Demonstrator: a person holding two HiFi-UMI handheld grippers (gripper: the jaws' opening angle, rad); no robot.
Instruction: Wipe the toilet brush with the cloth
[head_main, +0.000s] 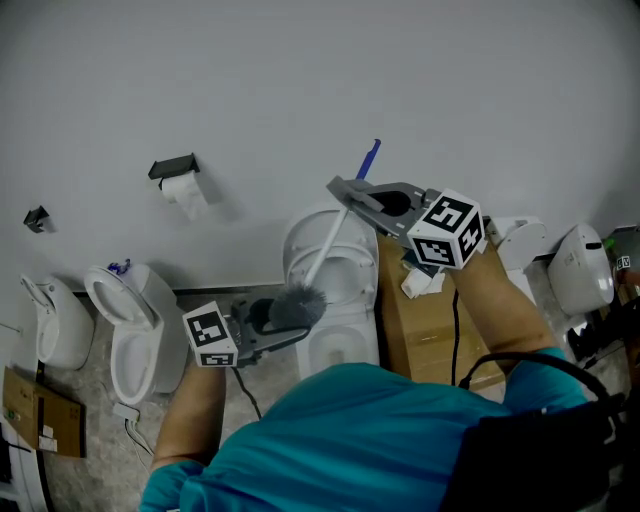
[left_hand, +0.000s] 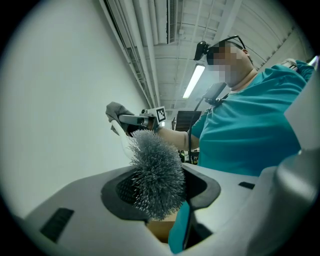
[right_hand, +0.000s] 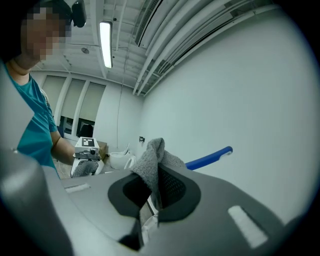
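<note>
Bristles of the toilet brush (head_main: 297, 306) sat between the jaws of the left hand-held gripper (head_main: 288, 324) in the head view, in front of a white toilet (head_main: 340, 352). The brush's white shaft slanted up past the tips of the right hand-held gripper (head_main: 342, 192) to a blue end. In the left gripper view, the jaws gripped the grey bristle head (left_hand: 157, 172). In the right gripper view, the jaws were clamped on a grey cloth (right_hand: 150, 162), with the blue handle end (right_hand: 210, 157) just beyond.

White toilet (head_main: 352, 278) by wall (head_main: 400, 60), second toilet (head_main: 130, 335) left, toilet-paper holder (head_main: 174, 167), cardboard box (head_main: 420, 335) right.
</note>
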